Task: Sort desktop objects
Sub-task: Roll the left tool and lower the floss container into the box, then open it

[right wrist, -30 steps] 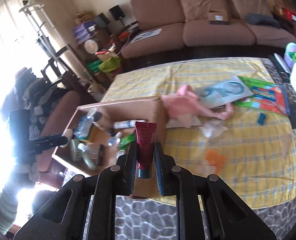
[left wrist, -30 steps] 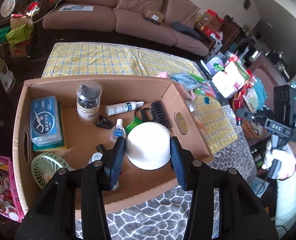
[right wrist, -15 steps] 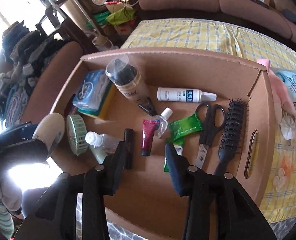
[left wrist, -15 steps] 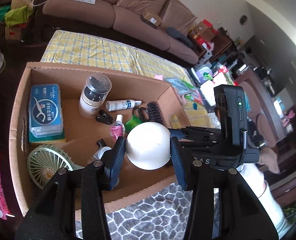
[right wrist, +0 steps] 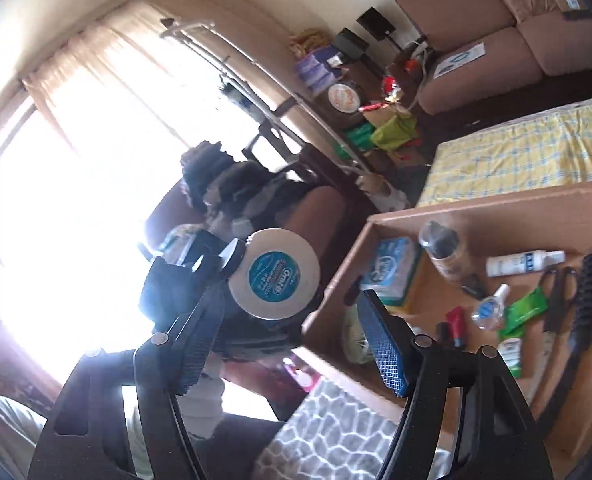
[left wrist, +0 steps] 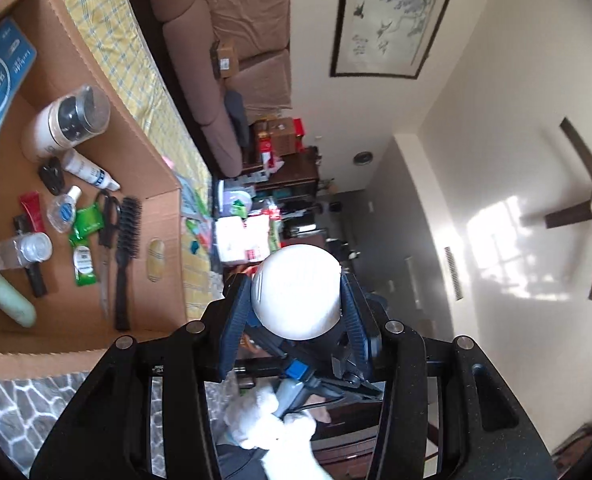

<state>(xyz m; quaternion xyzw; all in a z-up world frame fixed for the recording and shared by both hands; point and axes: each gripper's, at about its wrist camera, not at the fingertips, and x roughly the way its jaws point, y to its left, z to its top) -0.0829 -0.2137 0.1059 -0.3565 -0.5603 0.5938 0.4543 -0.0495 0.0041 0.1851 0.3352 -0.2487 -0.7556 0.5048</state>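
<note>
Mid-handoff, I think: left gripper (left wrist: 296, 312) clamps the round white Oral-B floss case (left wrist: 296, 292), right gripper (right wrist: 292, 336) opening, nothing between its 2 fingers. Next it should close on it, beside the cardboard box (right wrist: 475, 208) edge.

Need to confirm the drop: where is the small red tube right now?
Left wrist view: the small red tube lies on the cardboard box floor at the left, beside the small clear bottle.

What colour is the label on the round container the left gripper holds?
Teal-blue with white lettering, on the white round container; the right wrist view shows it best.
</note>
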